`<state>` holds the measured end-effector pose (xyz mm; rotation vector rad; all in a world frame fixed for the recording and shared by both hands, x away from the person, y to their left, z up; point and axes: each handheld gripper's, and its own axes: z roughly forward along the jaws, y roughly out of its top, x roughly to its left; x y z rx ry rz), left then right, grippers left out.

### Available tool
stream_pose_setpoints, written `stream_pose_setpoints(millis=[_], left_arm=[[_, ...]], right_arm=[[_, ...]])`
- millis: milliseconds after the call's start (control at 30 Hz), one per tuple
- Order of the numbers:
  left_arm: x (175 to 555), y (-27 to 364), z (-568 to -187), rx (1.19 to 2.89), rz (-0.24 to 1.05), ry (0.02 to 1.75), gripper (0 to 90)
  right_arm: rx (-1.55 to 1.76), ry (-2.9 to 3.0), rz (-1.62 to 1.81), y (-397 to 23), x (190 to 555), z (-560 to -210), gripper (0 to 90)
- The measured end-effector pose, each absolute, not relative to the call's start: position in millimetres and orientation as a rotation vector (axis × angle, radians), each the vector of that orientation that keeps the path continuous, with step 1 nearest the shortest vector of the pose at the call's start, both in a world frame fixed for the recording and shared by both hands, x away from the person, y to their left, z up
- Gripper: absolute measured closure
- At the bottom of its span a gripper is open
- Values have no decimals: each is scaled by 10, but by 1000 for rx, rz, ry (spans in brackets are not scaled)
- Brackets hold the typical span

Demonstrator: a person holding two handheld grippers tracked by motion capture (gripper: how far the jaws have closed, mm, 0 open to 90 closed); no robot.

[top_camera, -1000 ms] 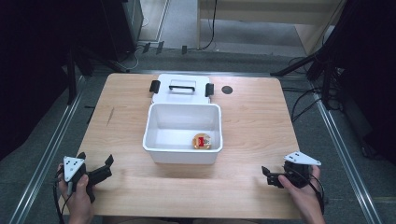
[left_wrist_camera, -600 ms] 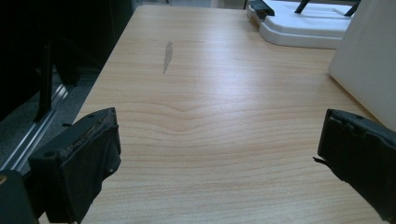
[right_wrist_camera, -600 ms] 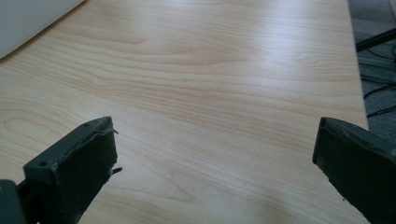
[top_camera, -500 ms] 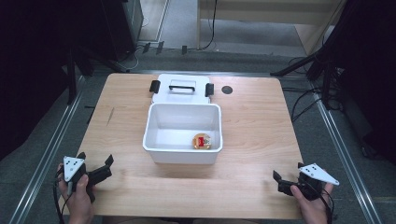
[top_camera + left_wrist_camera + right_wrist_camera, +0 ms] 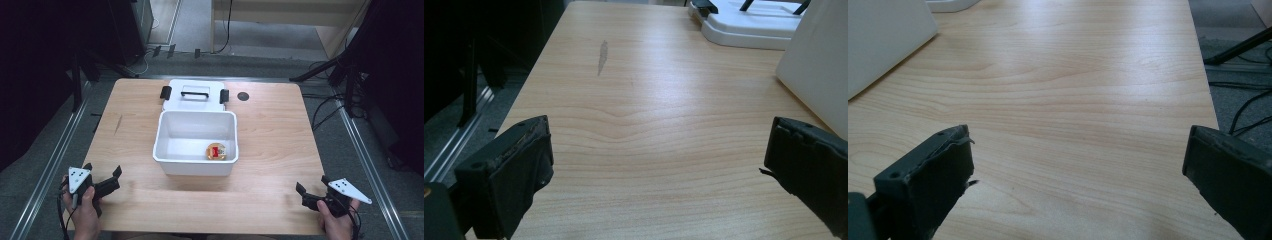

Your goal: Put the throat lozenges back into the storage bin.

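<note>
A white rectangular plastic bin [image 5: 196, 143] stands upright and open-topped at the middle of the pale wooden counter [image 5: 270, 150]. Inside it, on the floor near the front right corner, lies a small round object with a gold rim and a red centre [image 5: 216, 151]; what it is cannot be told. The bin's flat white plastic lid [image 5: 194, 95] lies on the counter just behind the bin, touching or nearly touching its far wall. The lid carries a black handle at its middle and a black latch at each short end.
</note>
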<state>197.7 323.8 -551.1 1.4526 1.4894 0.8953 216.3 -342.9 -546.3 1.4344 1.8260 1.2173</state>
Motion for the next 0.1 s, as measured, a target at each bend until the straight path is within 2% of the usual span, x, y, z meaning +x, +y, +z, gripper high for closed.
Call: stream_pose_setpoints(millis=[100], left_arm=[[1980,3239,-5511,1454,893,1491,0]], right_arm=[[1446,1822,1232,-3441,2166,-5465,0]])
